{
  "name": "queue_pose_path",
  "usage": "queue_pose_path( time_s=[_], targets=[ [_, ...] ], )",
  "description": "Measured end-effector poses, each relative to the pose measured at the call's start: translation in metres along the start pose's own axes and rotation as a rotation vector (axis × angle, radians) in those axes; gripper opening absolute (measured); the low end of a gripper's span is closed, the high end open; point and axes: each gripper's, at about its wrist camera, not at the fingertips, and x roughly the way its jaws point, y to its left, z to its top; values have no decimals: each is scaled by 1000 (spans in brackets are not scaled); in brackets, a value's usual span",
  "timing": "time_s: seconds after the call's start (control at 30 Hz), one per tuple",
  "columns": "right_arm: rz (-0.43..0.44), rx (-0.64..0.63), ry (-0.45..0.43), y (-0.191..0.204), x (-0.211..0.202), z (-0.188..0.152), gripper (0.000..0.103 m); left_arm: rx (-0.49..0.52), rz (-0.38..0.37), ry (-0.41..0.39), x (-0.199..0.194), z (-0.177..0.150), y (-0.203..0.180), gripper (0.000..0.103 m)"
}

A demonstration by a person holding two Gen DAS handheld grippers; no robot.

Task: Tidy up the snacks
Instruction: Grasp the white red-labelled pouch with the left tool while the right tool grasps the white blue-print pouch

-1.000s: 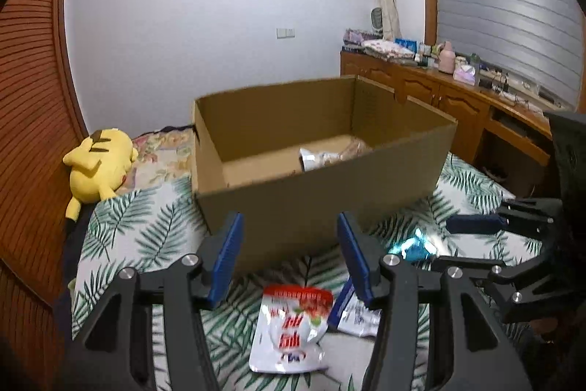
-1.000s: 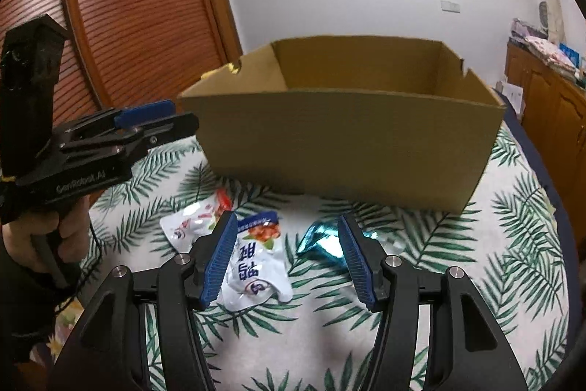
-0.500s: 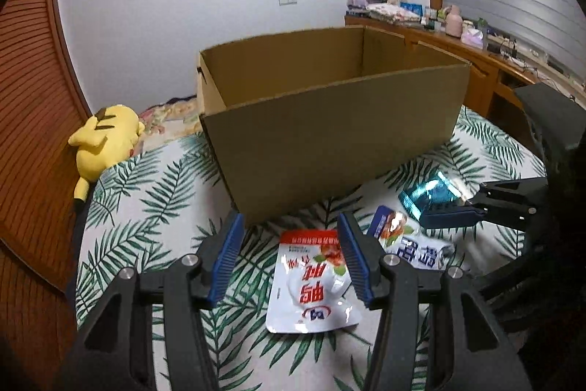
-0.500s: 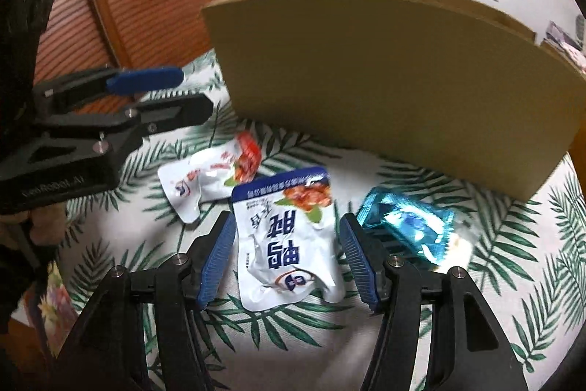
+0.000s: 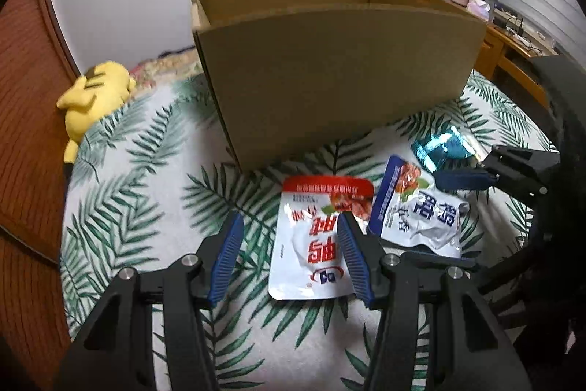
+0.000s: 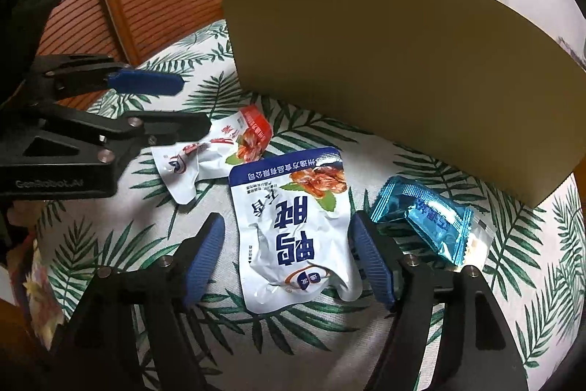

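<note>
Flat on the leaf-print bedcover (image 6: 300, 347) lay three snacks, all w/in reach of the cardboard box (image 5: 329, 68) behind them: a blue-topped white pouch (image 6: 293, 229), a red-topped white pouch (image 5: 315, 244) to its left, and a teal wrapped bar (image 6: 421, 218) to its right. Right gripper (image 6: 285, 259) was wide open, straddling the blue-topped pouch w/o clamping it. Left gripper (image 5: 289, 259) was wide open too, its right finger over the red-topped pouch, holding nothing. A yellow plush toy (image 5: 91, 98) sat near the cover's far left edge.

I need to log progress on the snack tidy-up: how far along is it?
Nothing done is visible; the cardboard box's inside is hidden. Nothing is gripped: the open right gripper straddles the blue-topped pouch, the open left gripper is beside the red-topped pouch. The teal packet also remains.
</note>
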Motion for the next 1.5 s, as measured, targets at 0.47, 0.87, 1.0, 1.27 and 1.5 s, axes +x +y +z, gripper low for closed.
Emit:
queue_pose_path(
  time_s=[0.47,0.87,1.0,1.27,1.5],
  targets=[
    [-25,-11,0,-3,0,-2,74,-2,-38,84,22,-6,-11,56],
    [-25,-10,-2,-3,2,-2,74,-64,10,54,28,-7,-1,81],
    [-25,-13,4,-3,2,-2,74,-74,14,53,30,-7,2,84],
    [-25,-14,5,-3,2,-2,74,-66,7,51,31,-8,3,84],
    [-26,-15,6,-2,2,-3,74,-41,-15,34,23,-13,-4,66]
  ],
)
